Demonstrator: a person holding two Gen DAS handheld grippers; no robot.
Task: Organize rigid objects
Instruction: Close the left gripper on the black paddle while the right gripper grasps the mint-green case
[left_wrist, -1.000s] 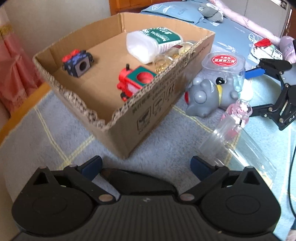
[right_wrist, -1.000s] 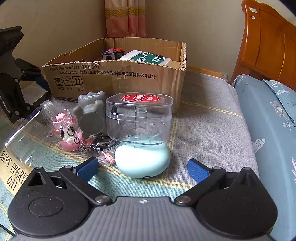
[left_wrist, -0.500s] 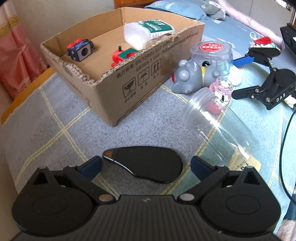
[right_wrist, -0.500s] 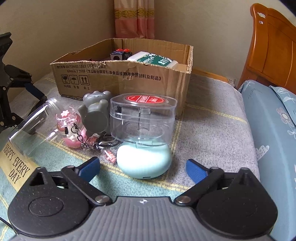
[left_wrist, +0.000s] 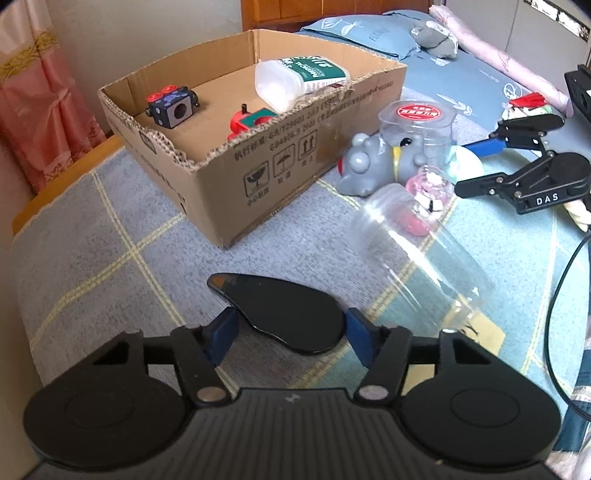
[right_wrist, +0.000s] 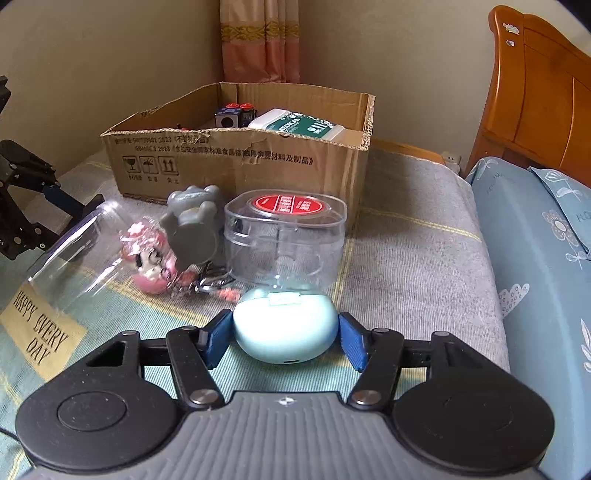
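Observation:
A flat black teardrop-shaped piece (left_wrist: 284, 314) lies on the bed cover; my left gripper (left_wrist: 290, 332) has closed onto its sides. My right gripper (right_wrist: 286, 338) has closed onto a pale blue rounded case (right_wrist: 286, 326). The cardboard box (left_wrist: 280, 162) holds a dark cube toy (left_wrist: 171, 105), a red toy (left_wrist: 249, 120) and a white bottle with a green label (left_wrist: 299, 83). Outside it lie a grey toy (left_wrist: 373, 168), a clear container with a red lid (right_wrist: 286, 236), a pink keychain figure (right_wrist: 149, 258) and a clear jar on its side (left_wrist: 417, 258).
A wooden headboard (right_wrist: 535, 96) and blue pillows (right_wrist: 535, 236) are to the right in the right wrist view. A wall and pink curtain (left_wrist: 40, 110) stand behind the box. A black cable (left_wrist: 561, 295) runs along the bed at the right.
Both grippers have closed from open: the left onto the black flat piece, the right onto the pale blue case. The left gripper pulled back from the box and came down to the black piece.

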